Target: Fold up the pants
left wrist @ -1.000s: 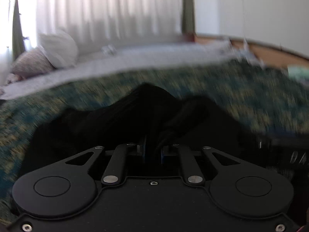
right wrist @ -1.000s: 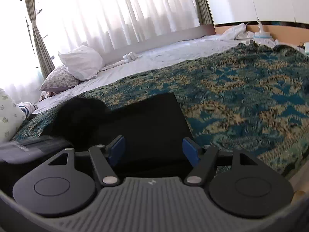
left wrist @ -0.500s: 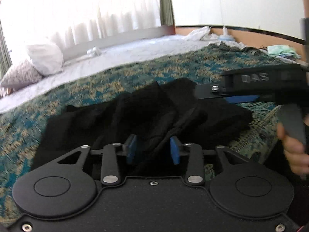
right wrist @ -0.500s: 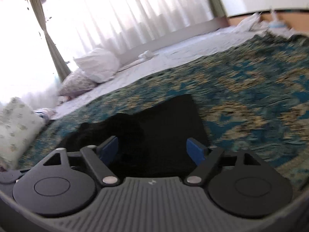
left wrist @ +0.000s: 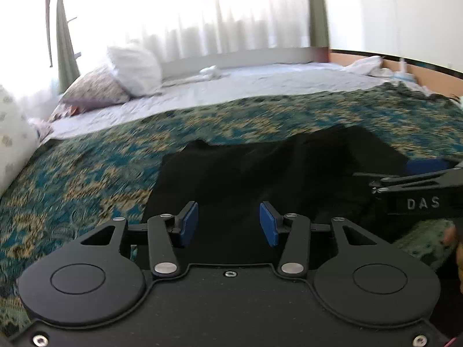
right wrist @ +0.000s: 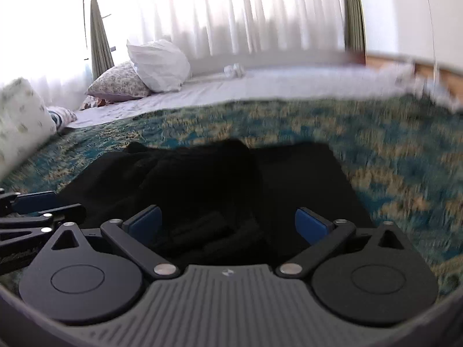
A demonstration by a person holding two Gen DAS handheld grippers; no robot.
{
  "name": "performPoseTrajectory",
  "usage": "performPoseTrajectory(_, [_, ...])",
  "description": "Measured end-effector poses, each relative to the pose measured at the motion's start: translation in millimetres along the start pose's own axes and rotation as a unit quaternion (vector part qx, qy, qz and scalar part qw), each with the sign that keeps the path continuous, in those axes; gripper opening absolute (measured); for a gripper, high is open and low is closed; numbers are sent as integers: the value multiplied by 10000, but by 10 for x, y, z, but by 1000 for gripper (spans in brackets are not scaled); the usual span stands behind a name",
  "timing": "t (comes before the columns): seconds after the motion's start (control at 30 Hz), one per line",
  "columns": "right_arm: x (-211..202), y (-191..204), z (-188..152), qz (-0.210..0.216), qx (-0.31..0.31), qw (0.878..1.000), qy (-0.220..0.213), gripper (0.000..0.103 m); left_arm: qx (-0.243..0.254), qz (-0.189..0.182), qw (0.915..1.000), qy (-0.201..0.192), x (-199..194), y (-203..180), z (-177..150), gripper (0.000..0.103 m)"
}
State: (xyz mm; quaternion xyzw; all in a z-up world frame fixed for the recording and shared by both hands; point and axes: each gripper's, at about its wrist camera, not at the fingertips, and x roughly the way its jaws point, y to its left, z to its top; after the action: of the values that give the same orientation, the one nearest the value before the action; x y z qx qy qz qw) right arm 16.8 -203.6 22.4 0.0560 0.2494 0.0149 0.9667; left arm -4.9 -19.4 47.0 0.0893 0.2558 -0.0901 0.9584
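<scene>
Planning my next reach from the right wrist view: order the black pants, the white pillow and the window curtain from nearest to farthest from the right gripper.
1. black pants: directly under and ahead of the right gripper, whose jaws are opening with nothing pinched.
2. white pillow: far left, at the head of the bed.
3. window curtain: behind the bed, farthest.

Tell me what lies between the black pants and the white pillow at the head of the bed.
In the right wrist view, patterned teal bedspread and then pale sheet lie between the black pants and the white pillow; nothing else shows there.
</scene>
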Motion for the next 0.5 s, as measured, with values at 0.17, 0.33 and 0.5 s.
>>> performPoseTrajectory(0.17, [113,297,-47,-99,-594,9982,28,75,112,130,9994,290,193,-7,-105,45])
performPoseTrajectory(0.33, [157,240,-155,-503,-313,9982,91,43,160,68,9995,263,235,-55,-134,45])
performPoseTrajectory(0.5, [103,93,-195,-1247,-222,9919,27,50,70,-30,9997,217,234,-37,-140,47])
